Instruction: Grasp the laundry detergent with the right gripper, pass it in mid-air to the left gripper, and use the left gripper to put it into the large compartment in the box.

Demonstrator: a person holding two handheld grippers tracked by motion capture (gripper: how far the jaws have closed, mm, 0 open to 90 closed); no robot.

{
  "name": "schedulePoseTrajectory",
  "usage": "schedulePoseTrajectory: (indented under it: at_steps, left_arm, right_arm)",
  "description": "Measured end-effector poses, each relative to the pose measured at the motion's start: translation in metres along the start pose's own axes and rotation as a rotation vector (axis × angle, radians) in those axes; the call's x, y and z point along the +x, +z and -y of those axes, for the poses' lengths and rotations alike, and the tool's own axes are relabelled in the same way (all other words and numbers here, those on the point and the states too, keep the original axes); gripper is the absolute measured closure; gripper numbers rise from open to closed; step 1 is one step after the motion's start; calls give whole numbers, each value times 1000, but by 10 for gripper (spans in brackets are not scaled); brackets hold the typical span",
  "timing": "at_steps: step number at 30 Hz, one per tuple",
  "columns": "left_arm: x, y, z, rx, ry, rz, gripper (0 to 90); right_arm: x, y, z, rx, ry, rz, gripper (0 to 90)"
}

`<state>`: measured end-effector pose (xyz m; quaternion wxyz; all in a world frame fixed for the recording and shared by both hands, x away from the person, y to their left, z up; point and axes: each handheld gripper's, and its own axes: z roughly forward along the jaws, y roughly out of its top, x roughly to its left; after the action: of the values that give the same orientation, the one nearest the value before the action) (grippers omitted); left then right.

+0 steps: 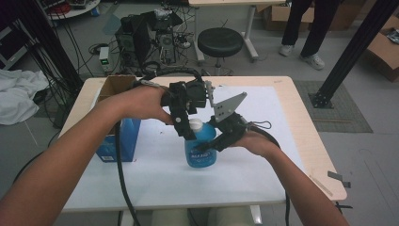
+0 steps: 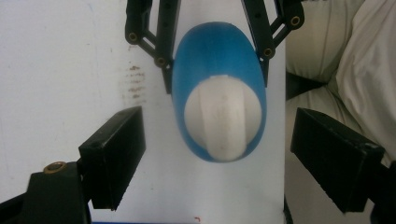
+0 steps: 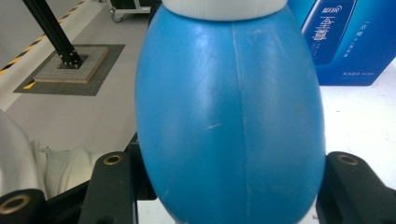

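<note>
In the high view a blue bottle (image 1: 201, 149) with a white cap (image 1: 196, 124) stands upright on the white sheet that covers the table (image 1: 301, 136), near its middle; the right gripper (image 1: 214, 143) comes in from the right at the level of the bottle's body, its jaws around the bottle; the left gripper (image 1: 188, 129) hangs over the bottle from above, pointing down at the cap; a blue carton (image 1: 117, 136) stands on the table to the left of the bottle, well apart from it; beyond the table are a black stool (image 1: 220, 42) and a person's legs (image 1: 303, 28).

In the left gripper view the camera looks straight down on the bottle (image 2: 219, 88) and its cap (image 2: 223, 121); the left gripper (image 2: 217, 154) has its jaws spread wide, one on each side of the cap and clear of it; the right gripper's (image 2: 215, 51) black linkage shows at the top, one bar against each flank of the bottle.

In the right gripper view the bottle's (image 3: 231, 116) blue body sits between the two jaws of the right gripper (image 3: 229, 186), which press on its sides and hold it; the blue carton (image 3: 343, 42) stands behind at the right.
</note>
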<state>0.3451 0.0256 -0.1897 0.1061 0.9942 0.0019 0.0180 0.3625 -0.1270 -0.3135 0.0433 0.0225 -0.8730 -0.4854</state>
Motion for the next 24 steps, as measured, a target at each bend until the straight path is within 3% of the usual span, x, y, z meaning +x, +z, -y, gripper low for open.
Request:
schedulePoseTrajectory:
  at_steps: [24]
  left_arm:
    - [1,25,-10,32,11,10,188]
  right_arm:
    - [1,-5,-3,-4,8,6,434]
